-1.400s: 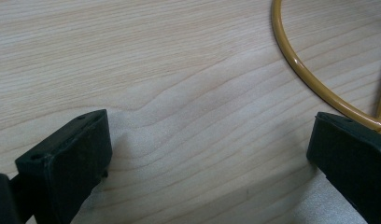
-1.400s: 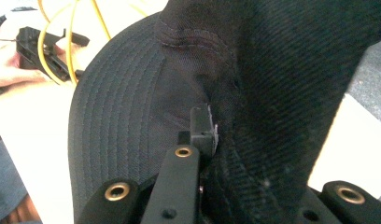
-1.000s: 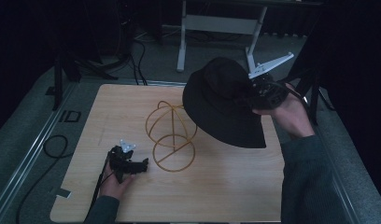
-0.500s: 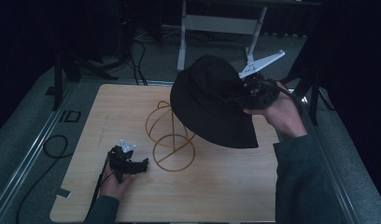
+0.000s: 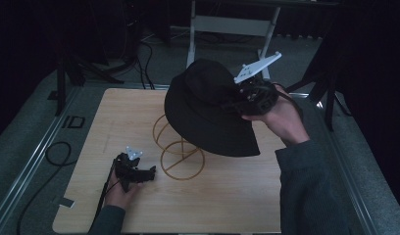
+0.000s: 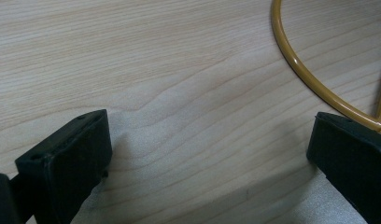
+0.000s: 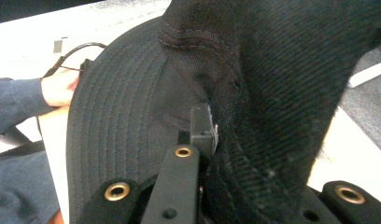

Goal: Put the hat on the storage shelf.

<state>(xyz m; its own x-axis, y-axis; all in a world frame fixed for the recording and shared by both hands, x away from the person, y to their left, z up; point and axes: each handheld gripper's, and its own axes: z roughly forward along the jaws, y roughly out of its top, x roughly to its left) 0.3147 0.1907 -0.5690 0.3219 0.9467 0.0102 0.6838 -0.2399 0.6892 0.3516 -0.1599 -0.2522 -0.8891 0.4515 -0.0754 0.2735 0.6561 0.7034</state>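
A black bucket hat [image 5: 208, 112] hangs in the air over the top of a yellow wire hat stand [image 5: 181, 152], hiding the stand's upper loops. My right gripper [image 5: 242, 100] is shut on the hat's crown and brim fold at its right side. In the right gripper view the hat's cloth [image 7: 282, 93] is pinched between the jaws of the right gripper [image 7: 212, 135]. My left gripper [image 5: 150, 172] rests on the wooden table [image 5: 237, 205], just left of the stand's base ring. Its jaws stand wide apart in the left gripper [image 6: 207, 158] view, with bare wood between them and the yellow ring [image 6: 310, 79] beside the right jaw.
A white metal frame [image 5: 227, 24] stands on the floor behind the table. Black cables [image 5: 56, 152] lie on the grey floor to the left, beside a metal rail. A small piece of tape [image 5: 65, 201] sits at the table's front left corner.
My right gripper has carried the hat to the left, so it now covers the top of the wire stand. The left gripper has stayed where it was.
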